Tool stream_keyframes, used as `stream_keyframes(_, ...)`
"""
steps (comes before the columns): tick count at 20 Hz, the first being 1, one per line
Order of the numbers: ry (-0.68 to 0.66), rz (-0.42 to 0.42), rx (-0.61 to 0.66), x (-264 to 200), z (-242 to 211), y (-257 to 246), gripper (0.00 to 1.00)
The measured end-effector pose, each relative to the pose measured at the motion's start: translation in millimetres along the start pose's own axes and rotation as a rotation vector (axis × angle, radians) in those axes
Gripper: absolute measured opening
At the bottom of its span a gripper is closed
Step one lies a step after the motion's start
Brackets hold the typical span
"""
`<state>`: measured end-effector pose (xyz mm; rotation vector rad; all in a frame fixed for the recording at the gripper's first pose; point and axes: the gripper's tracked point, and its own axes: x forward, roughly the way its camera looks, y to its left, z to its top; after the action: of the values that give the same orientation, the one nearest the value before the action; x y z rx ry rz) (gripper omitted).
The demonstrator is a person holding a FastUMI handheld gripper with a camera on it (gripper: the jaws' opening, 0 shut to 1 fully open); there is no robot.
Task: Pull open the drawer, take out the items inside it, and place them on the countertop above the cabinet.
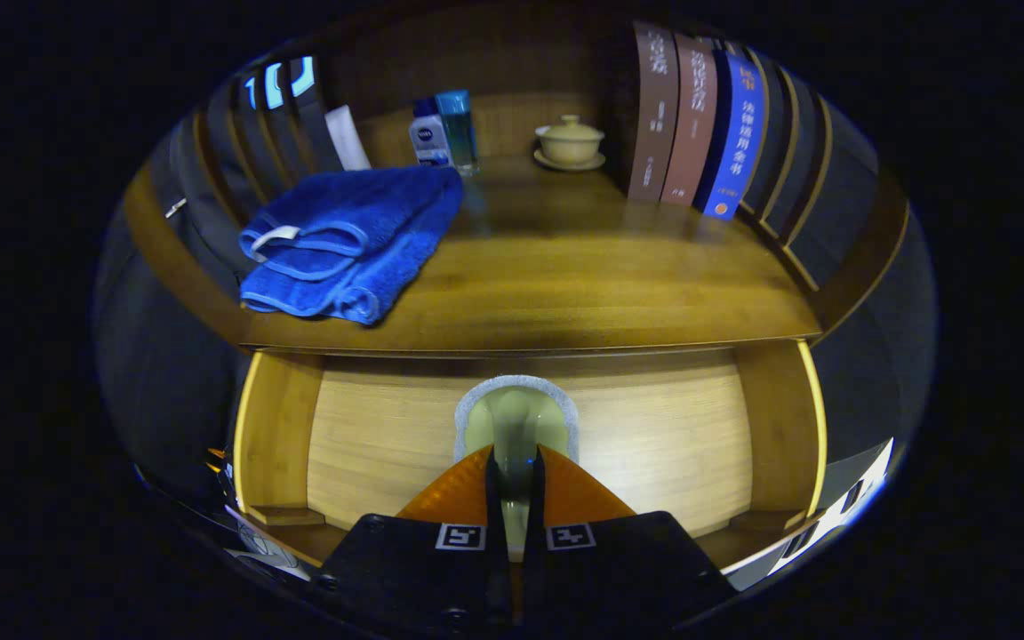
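Fingers of the hand-held gripper (516,484) pinch together on a pale green cup (516,422) over the open drawer (654,436); a blue towel (352,240) lies on the bench (583,276) above.

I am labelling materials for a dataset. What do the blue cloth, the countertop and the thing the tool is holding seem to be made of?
Blue cloth: terry towel, fuzzy looped pile, matte.
Countertop: wood or wood veneer, visible grain, glossy finish that reflects the books.
Held item: pale green and smooth with a soft sheen, with a fuzzy grey rim; perhaps glazed ceramic or plastic, I cannot tell which. The tool is shut on it.
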<state>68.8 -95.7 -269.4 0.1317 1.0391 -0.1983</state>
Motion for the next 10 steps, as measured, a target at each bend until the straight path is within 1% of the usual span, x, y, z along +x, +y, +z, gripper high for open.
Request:
stream_keyframes(3, -0.084, 0.012, 0.007, -23.9, 18.8, 2.7, 0.1)
stream_keyframes(5, -0.131, 0.012, 0.011, -29.9, 38.7, 4.3, 0.1)
stream_keyframes(7, -0.158, 0.017, 0.014, -27.1, 62.2, 7.0, 0.1)
stream_keyframes(10, -0.179, 0.02, 0.01, -11.2, 101.7, 10.1, 0.1)
